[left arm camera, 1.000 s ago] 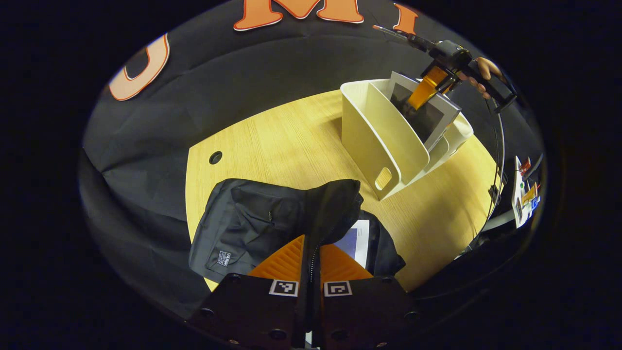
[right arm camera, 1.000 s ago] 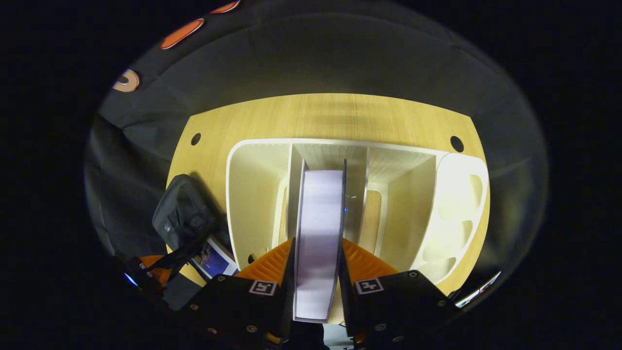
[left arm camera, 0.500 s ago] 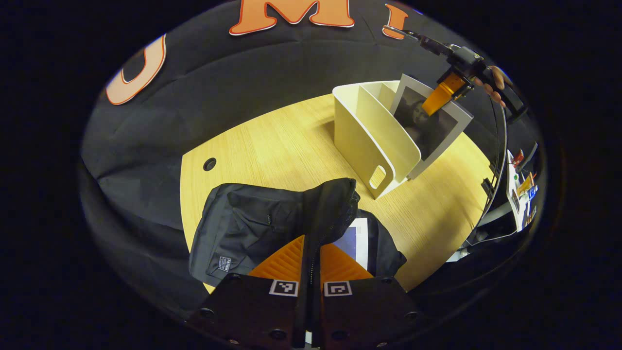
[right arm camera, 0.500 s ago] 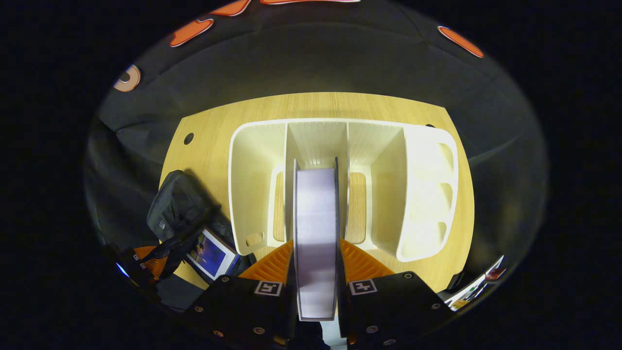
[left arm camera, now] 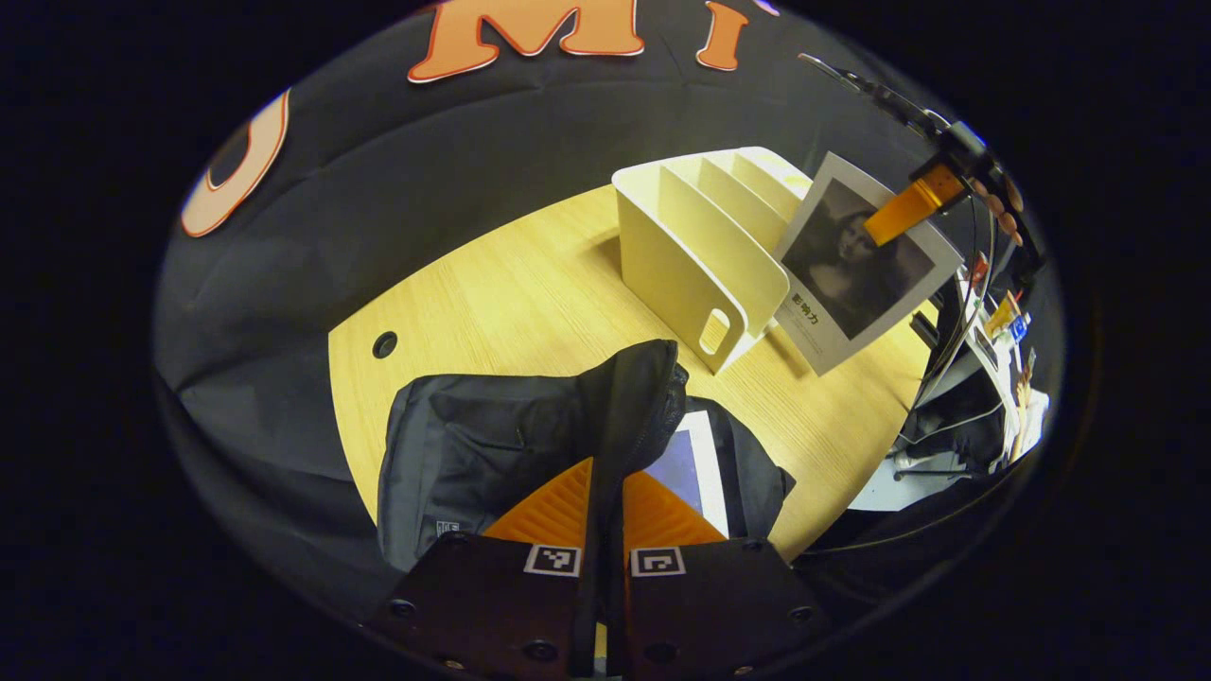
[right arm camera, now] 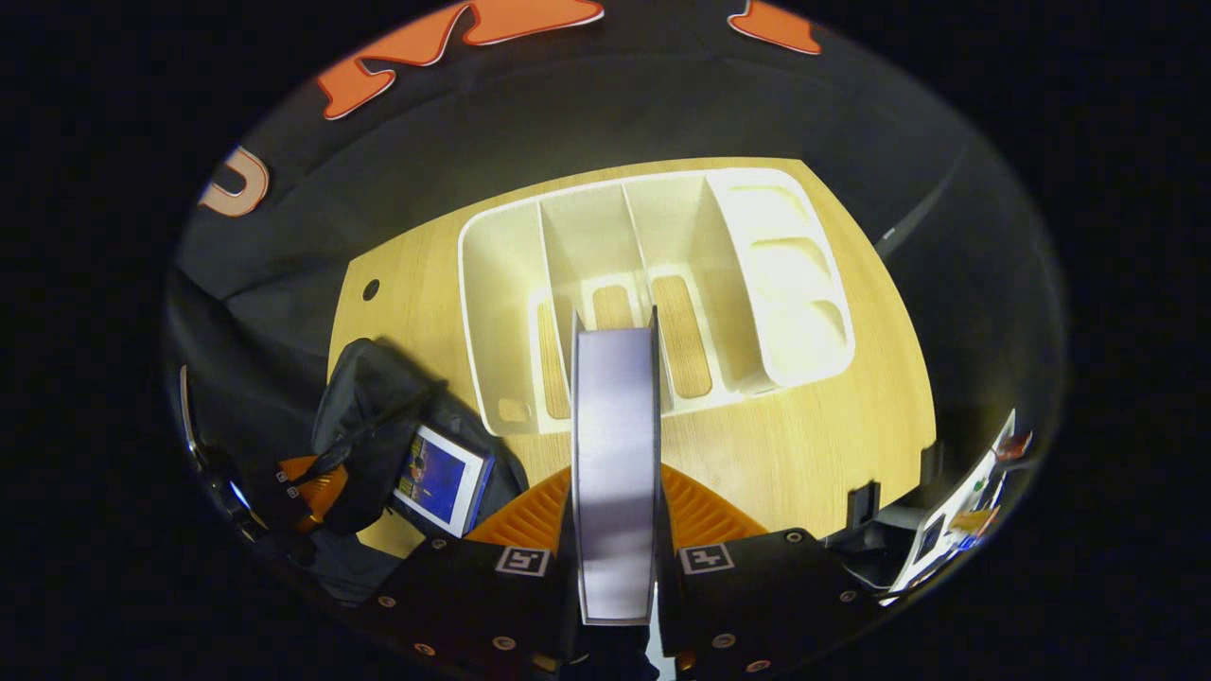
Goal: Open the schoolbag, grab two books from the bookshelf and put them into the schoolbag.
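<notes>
In the left gripper view, the left hand-held gripper (left arm camera: 605,492) at the bottom centre is clenched on the raised flap of the black schoolbag (left arm camera: 492,445), whose zipper edge runs down between its two fingers. The flap hides most of the bag's opening. Just right of it a first book (left arm camera: 695,463) lies inside the bag, with only a strip of blue cover and white margin visible. A small white label at the bag's lower left is cut off by the gripper body and cannot be read.

At the upper right of that view the right hand-held gripper (left arm camera: 913,199) grasps a second book (left arm camera: 866,260), held in the air just right of the white bookshelf (left arm camera: 700,246) and clear of its slots. Its cover shows a dark portrait on a pale border, with a short line of writing beneath that is too small to read. Fingers of the holding hand (left arm camera: 1008,203) show at the frame's edge.

In the right gripper view the same book (right arm camera: 615,473) is seen edge-on between the right gripper's (right arm camera: 615,515) fingers, covering the middle of the bookshelf (right arm camera: 653,293) on the wooden surface (right arm camera: 804,454). At lower left lies the schoolbag (right arm camera: 378,426) with the blue-covered book (right arm camera: 440,478) in it and the left gripper (right arm camera: 317,482) on its flap, dim and hard to make out.
</notes>
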`<state>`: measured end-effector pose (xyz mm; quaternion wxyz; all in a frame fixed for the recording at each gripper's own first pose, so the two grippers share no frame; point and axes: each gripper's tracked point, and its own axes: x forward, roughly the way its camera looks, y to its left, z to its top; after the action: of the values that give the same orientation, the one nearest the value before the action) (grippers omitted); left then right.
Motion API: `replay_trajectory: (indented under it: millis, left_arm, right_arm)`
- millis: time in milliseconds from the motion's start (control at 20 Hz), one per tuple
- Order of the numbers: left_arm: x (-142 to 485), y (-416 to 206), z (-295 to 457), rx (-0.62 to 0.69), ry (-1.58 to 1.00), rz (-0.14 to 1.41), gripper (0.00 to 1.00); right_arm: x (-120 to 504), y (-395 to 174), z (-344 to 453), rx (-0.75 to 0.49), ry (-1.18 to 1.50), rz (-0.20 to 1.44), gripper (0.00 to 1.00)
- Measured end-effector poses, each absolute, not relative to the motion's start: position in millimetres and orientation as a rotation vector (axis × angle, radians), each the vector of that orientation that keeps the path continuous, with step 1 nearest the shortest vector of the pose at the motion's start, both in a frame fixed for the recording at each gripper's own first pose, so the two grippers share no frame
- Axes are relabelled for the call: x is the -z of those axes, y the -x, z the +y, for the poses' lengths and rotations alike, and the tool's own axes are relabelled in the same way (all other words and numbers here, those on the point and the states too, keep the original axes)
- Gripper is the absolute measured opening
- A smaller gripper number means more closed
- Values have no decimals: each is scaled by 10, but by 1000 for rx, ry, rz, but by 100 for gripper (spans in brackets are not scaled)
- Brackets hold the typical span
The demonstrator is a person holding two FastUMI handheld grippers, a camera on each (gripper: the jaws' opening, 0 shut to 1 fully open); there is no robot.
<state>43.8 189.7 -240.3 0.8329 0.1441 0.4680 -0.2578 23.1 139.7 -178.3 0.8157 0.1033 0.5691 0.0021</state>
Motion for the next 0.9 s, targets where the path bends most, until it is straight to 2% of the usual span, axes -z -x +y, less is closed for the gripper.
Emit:
replay_trajectory:
  millis: [450, 900]
  left_arm:
    - [2392, -440, 1944, 637, -339, 962, 5]
    - [2343, -457, 1988, 687, -357, 940, 5]
  right_arm:
    - [1707, 444, 1672, 66, -498, 1134, 35]
    - [1640, 816, 2343, -33, -698, 1059, 35]
